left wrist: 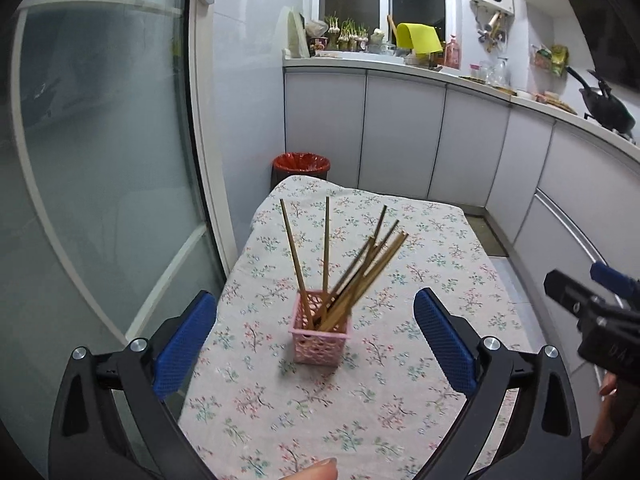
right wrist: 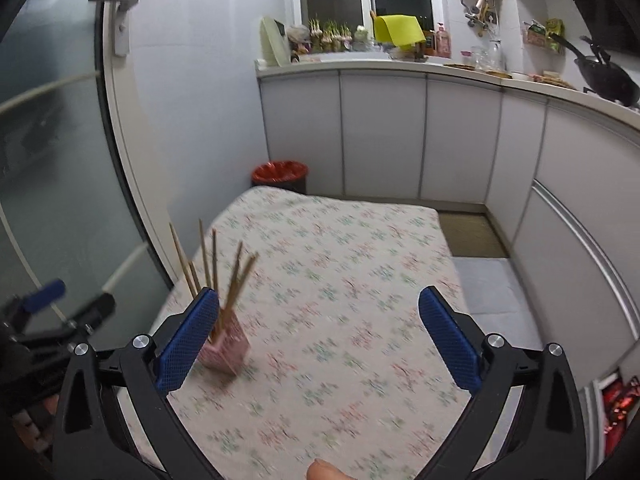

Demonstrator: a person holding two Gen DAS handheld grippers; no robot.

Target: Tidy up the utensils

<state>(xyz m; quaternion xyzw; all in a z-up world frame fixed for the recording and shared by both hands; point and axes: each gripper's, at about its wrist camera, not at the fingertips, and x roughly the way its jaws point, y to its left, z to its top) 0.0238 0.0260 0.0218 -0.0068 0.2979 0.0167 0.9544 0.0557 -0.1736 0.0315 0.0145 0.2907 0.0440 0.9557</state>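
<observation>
Chopsticks (left wrist: 352,268) already stand in the pink basket (left wrist: 320,336) on the table (left wrist: 420,280); left gripper (left wrist: 316,344) and right gripper (right wrist: 316,340), both spread and empty, should back off without tipping it.

My right wrist view is smeared: the floral pattern on the table (right wrist: 340,280) blurs into streaks, and the pink basket (right wrist: 228,354) sits half hidden behind my right gripper's near finger. The chopsticks (right wrist: 236,276) there are too soft to count. In the left wrist view, the right gripper (left wrist: 592,312) runs off the picture's edge, so I can't read its jaws. Items on the far counter (left wrist: 400,65) are too small to identify.
</observation>
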